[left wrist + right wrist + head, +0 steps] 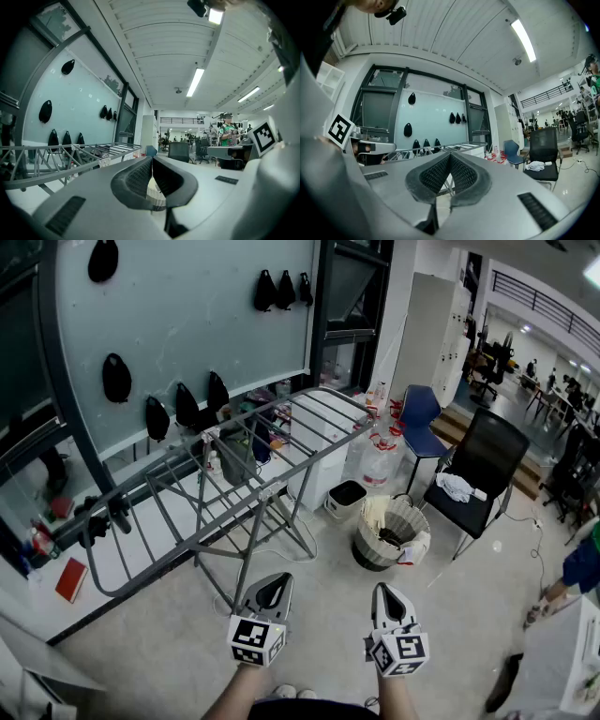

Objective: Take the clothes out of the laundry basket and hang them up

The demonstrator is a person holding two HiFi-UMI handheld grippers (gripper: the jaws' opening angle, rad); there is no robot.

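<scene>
Close in front of me, my left gripper (272, 589) and right gripper (387, 594) point level, side by side, jaws squeezed together, holding nothing. Farther off, the laundry basket (415, 521) holds clothes (377, 515), on the floor (319, 615) near the drying rack (253, 442).

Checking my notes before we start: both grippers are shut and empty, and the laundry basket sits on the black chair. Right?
No. The head view shows the laundry basket standing on the floor beside the black chair, not on it. The left gripper and right gripper are indeed shut and empty.
</scene>
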